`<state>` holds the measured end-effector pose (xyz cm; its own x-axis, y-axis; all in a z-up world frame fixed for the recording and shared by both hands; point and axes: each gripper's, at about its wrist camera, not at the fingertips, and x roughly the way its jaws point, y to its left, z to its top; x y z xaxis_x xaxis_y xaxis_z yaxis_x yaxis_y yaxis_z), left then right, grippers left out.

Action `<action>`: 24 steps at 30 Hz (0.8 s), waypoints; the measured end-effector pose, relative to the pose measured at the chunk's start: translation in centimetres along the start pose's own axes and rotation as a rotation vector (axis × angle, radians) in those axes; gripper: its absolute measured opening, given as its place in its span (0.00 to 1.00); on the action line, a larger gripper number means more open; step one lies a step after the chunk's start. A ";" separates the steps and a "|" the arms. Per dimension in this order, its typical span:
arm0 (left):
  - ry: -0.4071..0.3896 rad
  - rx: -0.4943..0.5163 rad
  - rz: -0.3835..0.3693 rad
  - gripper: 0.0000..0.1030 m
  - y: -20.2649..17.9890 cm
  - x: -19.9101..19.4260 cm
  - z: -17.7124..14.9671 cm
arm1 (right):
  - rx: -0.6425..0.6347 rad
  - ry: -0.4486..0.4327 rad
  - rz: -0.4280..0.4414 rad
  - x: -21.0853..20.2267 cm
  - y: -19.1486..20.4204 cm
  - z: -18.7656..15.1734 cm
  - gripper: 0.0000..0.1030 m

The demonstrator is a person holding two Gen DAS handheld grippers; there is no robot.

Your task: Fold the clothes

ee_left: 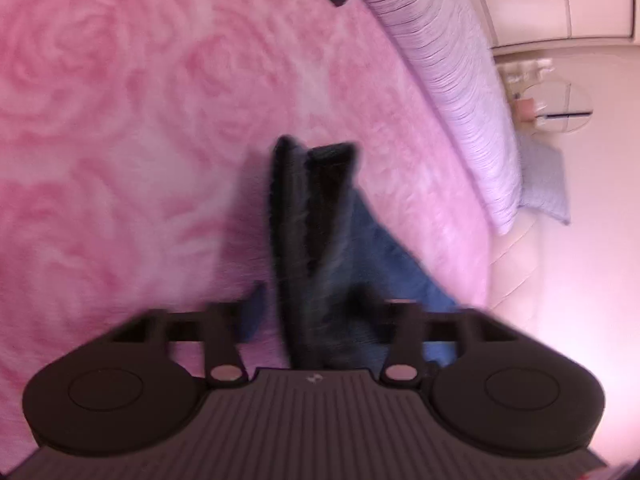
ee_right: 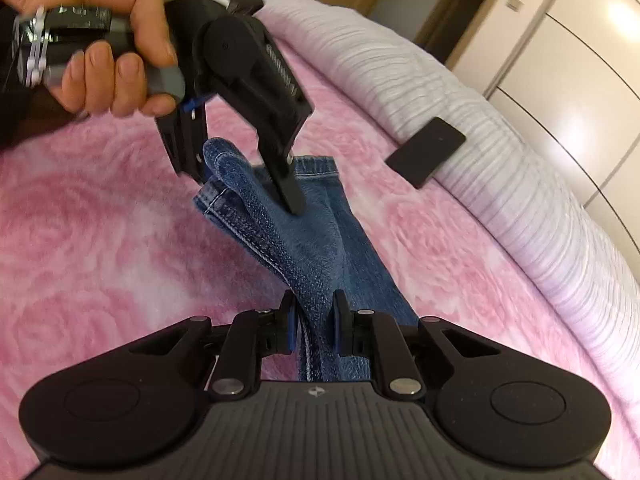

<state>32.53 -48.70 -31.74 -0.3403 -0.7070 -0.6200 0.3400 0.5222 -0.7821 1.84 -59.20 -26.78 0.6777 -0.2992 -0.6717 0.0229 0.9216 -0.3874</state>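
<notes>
Blue jeans [ee_right: 316, 240] hang stretched between both grippers above a pink rose-patterned blanket [ee_right: 100, 240]. My right gripper [ee_right: 313, 320] is shut on one end of the jeans, denim pinched between its blue pads. My left gripper [ee_right: 248, 188], held in a hand, grips the hemmed far end of the jeans. In the blurred left wrist view the jeans [ee_left: 316, 248] rise as a dark folded band between the fingers of the left gripper [ee_left: 320, 312].
A white ribbed cover [ee_right: 460, 120] lies along the bed's far edge, with a flat black rectangular object [ee_right: 426, 152] on it. White wardrobe doors [ee_right: 568, 60] stand behind. A grey-blue cushion [ee_left: 546, 184] lies on the floor beside the bed.
</notes>
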 end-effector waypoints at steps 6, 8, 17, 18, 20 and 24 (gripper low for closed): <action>-0.132 0.151 0.037 0.07 -6.8 -2.2 -0.5 | 0.151 0.047 0.001 -2.0 -1.2 -1.2 0.42; -0.145 0.239 0.039 0.07 -10.8 -2.1 -1.2 | 0.213 0.063 0.000 -3.7 -1.6 -2.2 0.42; -0.079 0.655 0.138 0.07 -32.5 6.8 -8.6 | 0.484 0.221 -0.076 -14.1 -5.6 -12.6 0.44; -0.069 0.706 0.157 0.07 -35.0 8.7 -9.9 | 0.510 0.240 -0.093 -15.3 -6.4 -14.0 0.44; -0.045 0.793 0.196 0.07 -39.0 12.4 -12.7 | 0.555 0.264 -0.125 -17.3 -7.9 -16.4 0.47; 0.034 0.911 0.270 0.07 -44.1 21.7 -18.8 | 0.649 0.289 -0.199 -21.7 -11.5 -21.7 0.50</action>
<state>-6.34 -78.15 -11.88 -0.1705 -0.5952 -0.7852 0.9589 0.0832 -0.2713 -29.04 -68.63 -21.45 0.3968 -0.4466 -0.8020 0.6159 0.7773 -0.1281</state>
